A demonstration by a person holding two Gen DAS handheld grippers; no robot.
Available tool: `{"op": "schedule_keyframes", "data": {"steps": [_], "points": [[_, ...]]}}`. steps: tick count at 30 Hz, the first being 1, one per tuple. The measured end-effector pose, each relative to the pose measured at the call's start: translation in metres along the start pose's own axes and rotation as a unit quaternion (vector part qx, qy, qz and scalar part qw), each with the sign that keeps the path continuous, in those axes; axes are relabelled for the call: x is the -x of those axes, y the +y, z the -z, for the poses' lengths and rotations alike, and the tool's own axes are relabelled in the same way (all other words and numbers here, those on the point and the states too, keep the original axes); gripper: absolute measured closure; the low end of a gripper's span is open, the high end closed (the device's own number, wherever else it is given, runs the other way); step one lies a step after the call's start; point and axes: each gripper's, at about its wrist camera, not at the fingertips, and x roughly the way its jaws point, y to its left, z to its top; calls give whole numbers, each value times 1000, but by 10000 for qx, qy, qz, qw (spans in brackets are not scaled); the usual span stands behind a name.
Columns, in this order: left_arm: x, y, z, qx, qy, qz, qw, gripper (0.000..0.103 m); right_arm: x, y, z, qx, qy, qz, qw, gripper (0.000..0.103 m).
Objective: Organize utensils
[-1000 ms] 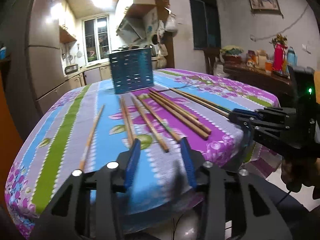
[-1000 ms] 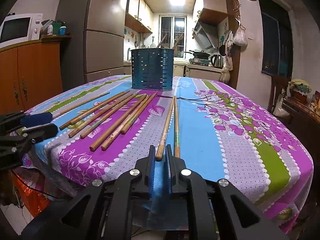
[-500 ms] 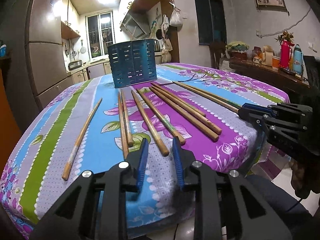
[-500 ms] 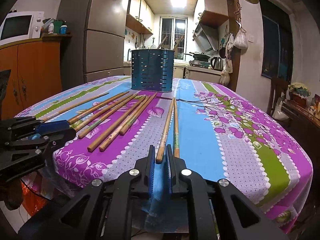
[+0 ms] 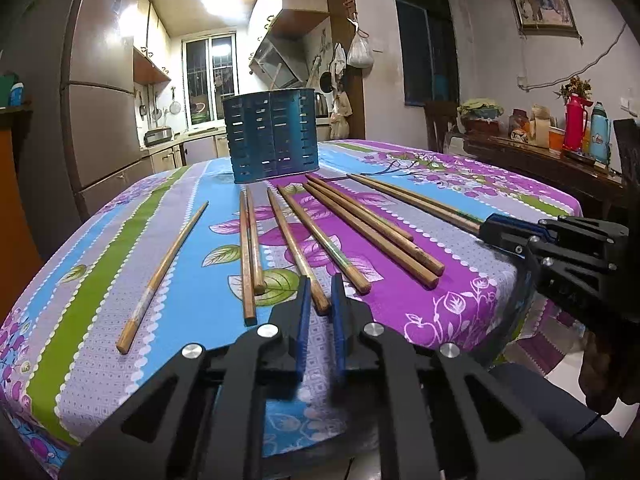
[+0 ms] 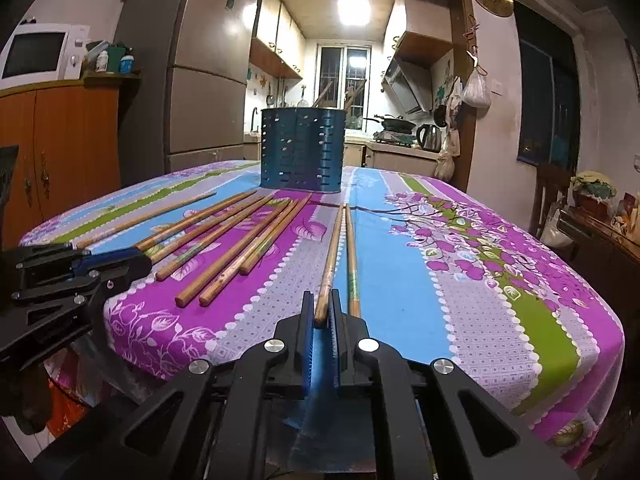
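Your left gripper has its jaws clamped on a chopstick end; your right gripper pinches another chopstick. They're light, stiff, a bit slick, so grip firmly. The holder stands far ahead on the worktop.

Each camera sits low just behind its own tongs, looking along them across the table toward the blue holder beyond. Both views share the chopsticks ahead.
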Motion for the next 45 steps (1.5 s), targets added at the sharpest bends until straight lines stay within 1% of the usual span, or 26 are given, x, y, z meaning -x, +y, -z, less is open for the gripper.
{"op": "schedule_keyframes", "data": {"steps": [5, 10, 11, 13, 17, 21, 22, 25, 28, 30, 31, 33, 35, 36, 37, 38, 40, 42, 43, 45], "points": [[8, 0, -6, -7, -154, -19, 9999, 95, 11, -6, -12, 12, -159, 30, 9999, 95], [27, -2, -31, -58, -533, 18, 9986, 95, 36, -9, -41, 138, -572, 15, 9983, 95], [34, -1, -41, -79, -677, 9, 9977, 95, 40, -8, -47, 177, -647, 6, 9977, 95], [40, 0, -54, -100, -842, 6, 9964, 96, 48, -7, -61, 323, -827, -24, 9961, 95], [49, 4, -92, -234, -1271, -55, 9916, 96, 55, -8, -96, 587, -1147, -163, 9915, 96], [47, 10, -130, -313, -1519, -59, 9879, 96, 47, -16, -134, 628, -1248, -389, 9894, 95], [43, 12, -143, -312, -1551, -12, 9874, 97, 42, -20, -144, 624, -1237, -443, 9894, 95], [32, 16, -168, -304, -1499, 46, 9882, 97, 26, -30, -170, 542, -1174, -566, 9900, 95], [18, 25, -185, -173, -1301, 110, 9913, 97, 15, -37, -188, 477, -1124, -641, 9904, 95], [24, 27, -178, -175, -1233, 136, 9921, 97, 14, -38, -196, 523, -1141, -687, 9897, 95], [29, 28, -169, -157, -1192, 116, 9927, 97, 16, -38, -197, 546, -1157, -700, 9893, 95], [38, 27, -141, -31, -1060, 111, 9943, 96, 23, -39, -193, 580, -1166, -735, 9887, 95], [44, 22, -101, 24, -734, 137, 9972, 94, 30, -40, -185, 569, -1172, -759, 9886, 95], [45, 17, -84, 40, -601, 118, 9981, 87, 35, -41, -180, 575, -1185, -743, 9885, 95], [46, 15, -70, 81, -489, 119, 9987, 77, 39, -42, -175, 558, -1200, -723, 9886, 95], [48, 8, -49, 109, -316, 165, 9993, 75, 42, -42, -172, 527, -1202, -716, 9888, 95], [47, -9, -21, -24, -158, 102, 9998, 75, 47, -46, -163, 430, -1179, -711, 9895, 95], [43, -19, -9, -51, -62, 94, 9999, 75, 47, -47, -158, 366, -1118, -716, 9905, 95], [40, -23, -5, -138, -81, -24, 9999, 75, 47, -47, -157, 360, -1091, -720, 9908, 95], [33, -22, 1, -156, -49, -182, 9997, 75, 47, -45, -154, 369, -1044, -731, 9912, 95]]}}
